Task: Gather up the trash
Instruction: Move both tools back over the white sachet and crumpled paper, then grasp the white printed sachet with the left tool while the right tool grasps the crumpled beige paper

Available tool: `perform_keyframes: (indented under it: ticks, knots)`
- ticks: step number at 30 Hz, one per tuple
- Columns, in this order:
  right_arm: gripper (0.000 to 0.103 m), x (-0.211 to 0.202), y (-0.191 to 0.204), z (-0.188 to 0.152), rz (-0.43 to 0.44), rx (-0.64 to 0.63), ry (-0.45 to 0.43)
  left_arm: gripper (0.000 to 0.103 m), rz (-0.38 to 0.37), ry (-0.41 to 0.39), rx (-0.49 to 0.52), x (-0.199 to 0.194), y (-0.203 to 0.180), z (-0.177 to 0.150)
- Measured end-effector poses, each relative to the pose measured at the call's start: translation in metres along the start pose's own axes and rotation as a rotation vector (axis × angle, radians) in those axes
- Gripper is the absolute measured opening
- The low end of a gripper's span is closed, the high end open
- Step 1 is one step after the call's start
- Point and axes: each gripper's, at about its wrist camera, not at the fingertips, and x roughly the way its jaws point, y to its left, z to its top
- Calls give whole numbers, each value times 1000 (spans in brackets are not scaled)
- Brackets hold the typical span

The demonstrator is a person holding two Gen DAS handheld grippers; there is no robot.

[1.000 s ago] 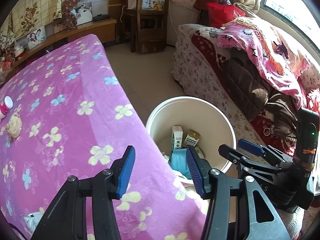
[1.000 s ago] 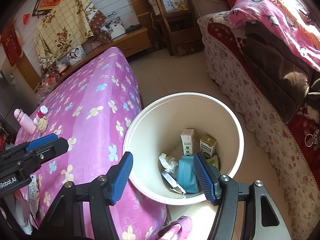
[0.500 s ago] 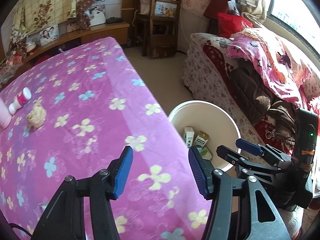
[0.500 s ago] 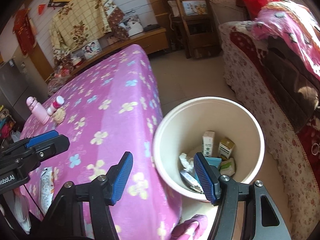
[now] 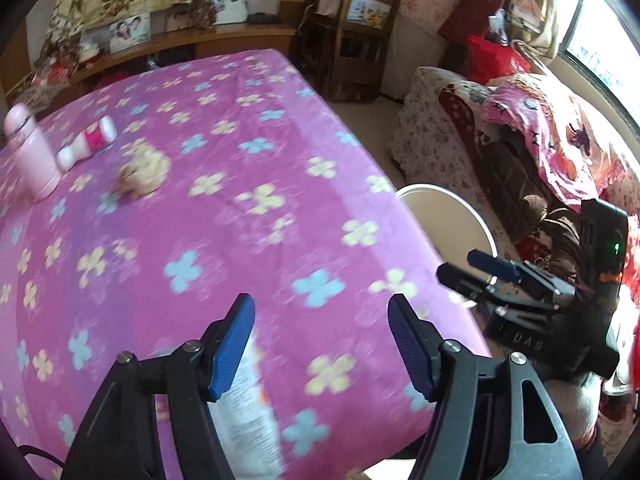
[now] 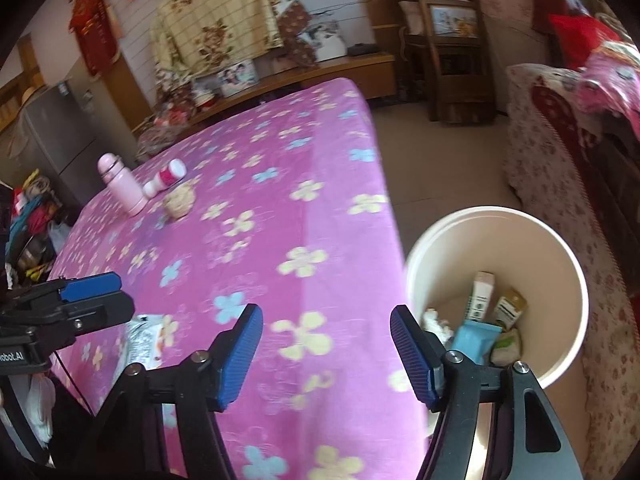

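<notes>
I've got both tools over the pink flowered tablecloth now. My left gripper has its blue jaws spread, and they have just been opening wider; nothing sits between them, only cloth below. A white printed wrapper lies flat on the cloth at the near edge, right under the left jaw. My right gripper is spread too, its jaws having just eased a little wider, and empty, hanging over the near right edge of the table. The cream bin stands on the floor just right of the table, and in the right wrist view I can see cartons, a blue packet and crumpled white paper down inside it. Far left on the cloth there's a pink bottle standing upright, a white and pink bottle lying on its side beside it, and a crumpled tan wad just right of those.
</notes>
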Motion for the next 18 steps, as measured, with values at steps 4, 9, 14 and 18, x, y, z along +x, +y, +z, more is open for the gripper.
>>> perform_keyframes:
  ticks: [4,9,14,18]
  knots:
    - [70,9,23,-1,34,-33,17,70,38,30,-32,-5,30,-19]
    - [70,20,46,-2,59,-71,36,71,84,62,-66,-1,51,-50]
    - [70,26,63,-3,72,-103,52,72,111,88,-112,17,64,-72]
    - [70,30,76,-2,77,-130,62,72,121,95,-138,31,68,-80]
